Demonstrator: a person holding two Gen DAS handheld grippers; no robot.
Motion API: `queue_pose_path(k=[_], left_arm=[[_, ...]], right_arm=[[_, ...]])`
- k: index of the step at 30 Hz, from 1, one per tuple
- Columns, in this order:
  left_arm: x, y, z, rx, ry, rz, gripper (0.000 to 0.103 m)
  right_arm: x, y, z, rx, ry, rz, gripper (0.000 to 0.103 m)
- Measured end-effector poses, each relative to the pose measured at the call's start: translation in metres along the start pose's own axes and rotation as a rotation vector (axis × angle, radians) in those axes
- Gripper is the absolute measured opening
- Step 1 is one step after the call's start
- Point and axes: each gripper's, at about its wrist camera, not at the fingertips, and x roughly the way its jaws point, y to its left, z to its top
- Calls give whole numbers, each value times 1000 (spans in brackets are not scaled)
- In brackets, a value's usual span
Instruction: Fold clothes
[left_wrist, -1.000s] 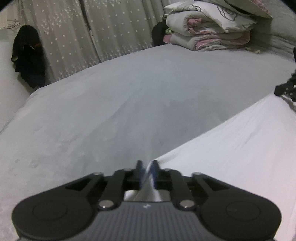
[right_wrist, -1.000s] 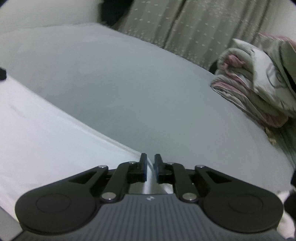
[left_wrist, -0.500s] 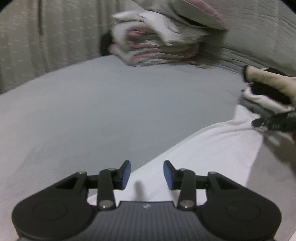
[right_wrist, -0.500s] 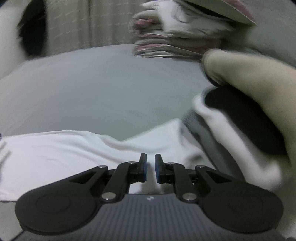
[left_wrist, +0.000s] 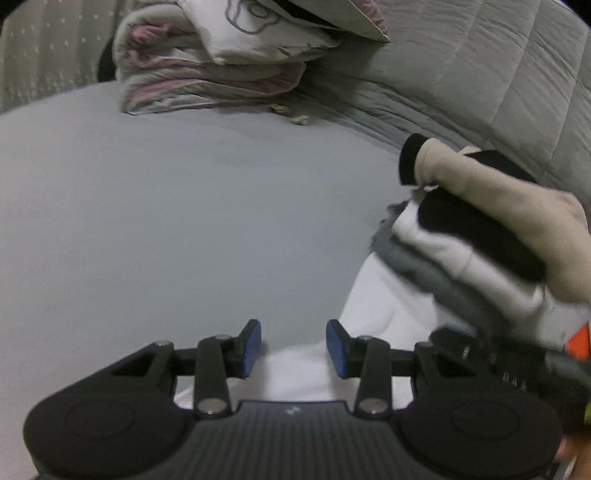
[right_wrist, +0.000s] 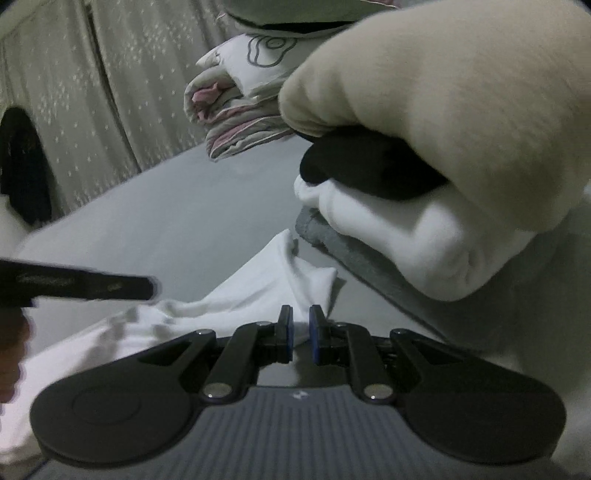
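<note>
- The left gripper (left_wrist: 293, 347) hovers low over the grey bed sheet (left_wrist: 166, 221), its blue-padded fingers (left_wrist: 251, 349) spread wide with nothing between them; the edge of a white garment (left_wrist: 380, 306) lies just beneath and beyond the gap.
- The right gripper (right_wrist: 300, 339) has its fingers drawn close, leaving only a narrow slit. White cloth sits right at the slit, but whether the pads actually pinch it cannot be told.
- The white garment (right_wrist: 258, 291) lies crumpled on the sheet ahead of the right gripper, one corner rumpled upward.
- A stack of folded clothes (right_wrist: 424, 206), with beige on top, then black, white and grey layers, looms close on the right side of the right wrist view; in the left wrist view the same stack (left_wrist: 480, 225) sits at the right, over the far end of the white garment.
- A dark bar (right_wrist: 85, 288), blurred, reaches in from the left of the right wrist view.
- At the far end of the bed rests a folded quilt (left_wrist: 214, 62) with pink trim, beside a grey quilted cover (left_wrist: 480, 81).
- A pale dotted curtain (right_wrist: 92, 92) hangs behind the bed.
</note>
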Motion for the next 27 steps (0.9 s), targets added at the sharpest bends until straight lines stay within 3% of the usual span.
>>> queue_pose_path(k=[2,6,7,8,9,10,14,18,22,24,27], left_arm=[[18,-8,7,-13,5,-44,40],[38,-25,9,27,9,-53,37],[43,-30,10,38,10,-54,32],[47,-34,10,49,11,-55,12],[52,-39,11,61,12,-55,2],[57,-43,11,72,13,-56,1],[43,-57,11,162,-83,-59,0],[40,-62,9,193,-122,-40,0],[58,-60,2,216,-79,24,1],[59,-58,-2,216,-87,33,3],[52,-56,-1,178,-91,33,9]], right_arm=[[1,-4,0,33,1,33,16],[2,-11,-1,95,5,80,16],[0,-13,-2,105,4,89,16],[-1,-14,-3,111,3,95,14],[-1,-14,-3,113,5,99,8],[-2,-14,-4,114,7,103,2],[-13,-9,-5,84,-35,55,0],[-17,-4,-5,50,-57,-9,0],[-13,-10,-4,83,-31,-30,1],[-15,-12,-4,92,-43,-34,14],[-15,-12,-4,99,-59,-43,14]])
